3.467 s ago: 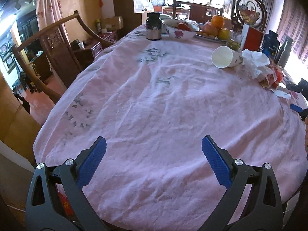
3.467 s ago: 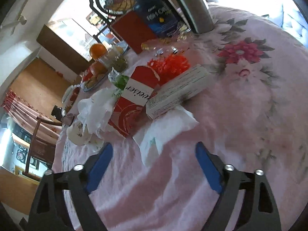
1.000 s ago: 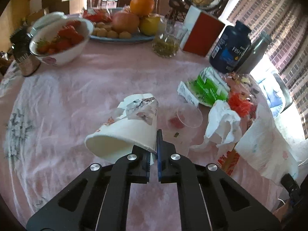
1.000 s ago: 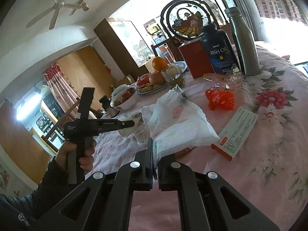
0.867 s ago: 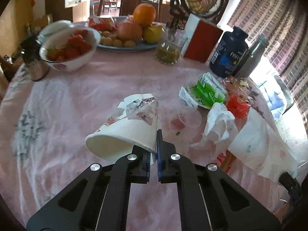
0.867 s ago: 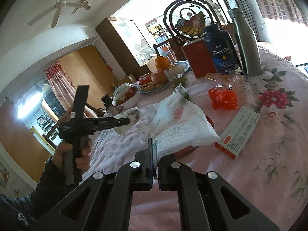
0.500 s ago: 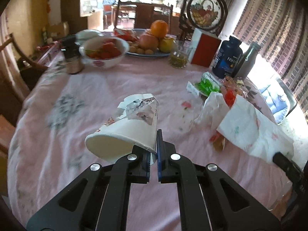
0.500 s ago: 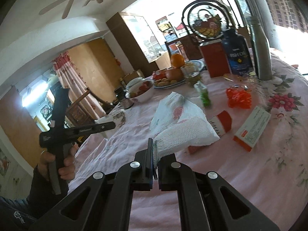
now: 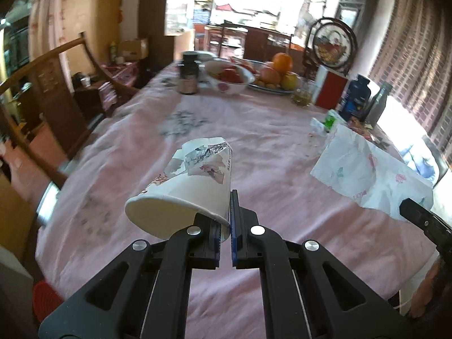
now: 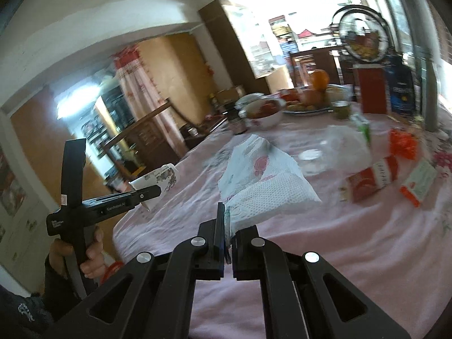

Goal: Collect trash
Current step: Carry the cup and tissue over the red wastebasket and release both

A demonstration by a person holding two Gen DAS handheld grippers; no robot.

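1. Gripping the wall of a paper cup (image 9: 195, 186) at its rim, the left gripper (image 9: 224, 226) has its jaws nearly together; the cup lies on its side in the air above the pink tablecloth (image 9: 268, 169), mouth toward the camera and to the left.
2. In the right wrist view the same left gripper (image 10: 154, 190) appears at the left, pointing right and roughly level, with the cup (image 10: 158, 180) at its tip.
3. The left hand (image 10: 84, 257) wraps the upright black handle from below, fingers curled round its front; a dark sleeve (image 10: 25, 310) covers the wrist.
4. The right gripper (image 10: 228, 220), jaws nearly together, pinches a corner of a white paper napkin (image 10: 265, 186), which spreads away from the pads, clear of the cloth.
5. In the left wrist view that napkin (image 9: 367, 175) hangs at the right, above the near table edge.
6. Remaining on the far right of the table: a red carton (image 10: 373, 178), a white-and-orange box (image 10: 418, 183) and red wrapping (image 10: 402, 144).
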